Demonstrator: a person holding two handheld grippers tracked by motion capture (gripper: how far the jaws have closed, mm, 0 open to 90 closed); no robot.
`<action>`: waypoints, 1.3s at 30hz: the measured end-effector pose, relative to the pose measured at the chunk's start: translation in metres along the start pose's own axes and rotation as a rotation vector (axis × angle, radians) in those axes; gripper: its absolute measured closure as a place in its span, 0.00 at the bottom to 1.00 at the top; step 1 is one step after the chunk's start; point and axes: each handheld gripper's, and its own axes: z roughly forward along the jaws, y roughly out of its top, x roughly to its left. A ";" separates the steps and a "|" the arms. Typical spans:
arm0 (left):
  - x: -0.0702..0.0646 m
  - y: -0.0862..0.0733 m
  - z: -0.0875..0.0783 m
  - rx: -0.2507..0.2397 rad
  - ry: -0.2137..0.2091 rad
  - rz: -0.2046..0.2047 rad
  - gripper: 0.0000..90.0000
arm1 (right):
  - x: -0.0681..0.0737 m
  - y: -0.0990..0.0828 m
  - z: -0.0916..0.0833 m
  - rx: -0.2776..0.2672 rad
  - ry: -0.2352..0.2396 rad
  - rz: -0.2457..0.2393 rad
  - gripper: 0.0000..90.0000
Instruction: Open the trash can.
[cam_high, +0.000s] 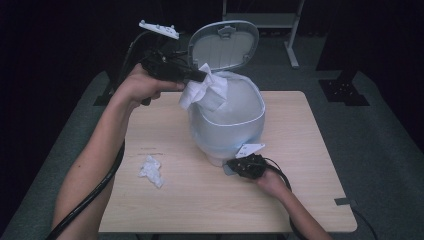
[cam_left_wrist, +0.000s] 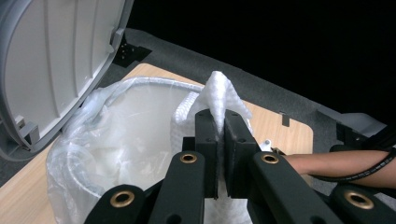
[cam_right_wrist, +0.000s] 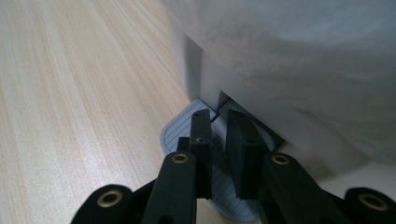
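left gripper (cam_high: 202, 76): fingers clamped on tissue (cam_high: 202, 92), up over bin (cam_high: 227, 117) rim
right gripper (cam_high: 235, 165): fingers together, pressing pedal (cam_right_wrist: 187, 128) at bin base
lid (cam_high: 223, 45): flipped up
liner (cam_left_wrist: 93, 135): inside bin
second tissue (cam_high: 151, 170): crumpled on worktop (cam_high: 200, 195), left of bin

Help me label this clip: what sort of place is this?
Probably a recording studio or lab rather than a home: black curtains surround one bare wooden table on grey carpet, with a metal stand behind the pedal bin.
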 end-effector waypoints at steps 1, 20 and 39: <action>0.000 0.000 0.002 0.004 0.000 -0.002 0.95 | 0.000 0.000 0.000 0.000 0.000 0.000 0.89; 0.007 0.006 0.025 0.036 0.000 -0.014 0.96 | 0.000 0.000 0.000 -0.004 0.003 0.004 0.89; 0.015 0.007 0.057 0.054 -0.013 -0.022 0.95 | -0.001 -0.001 0.000 -0.008 0.002 -0.002 0.89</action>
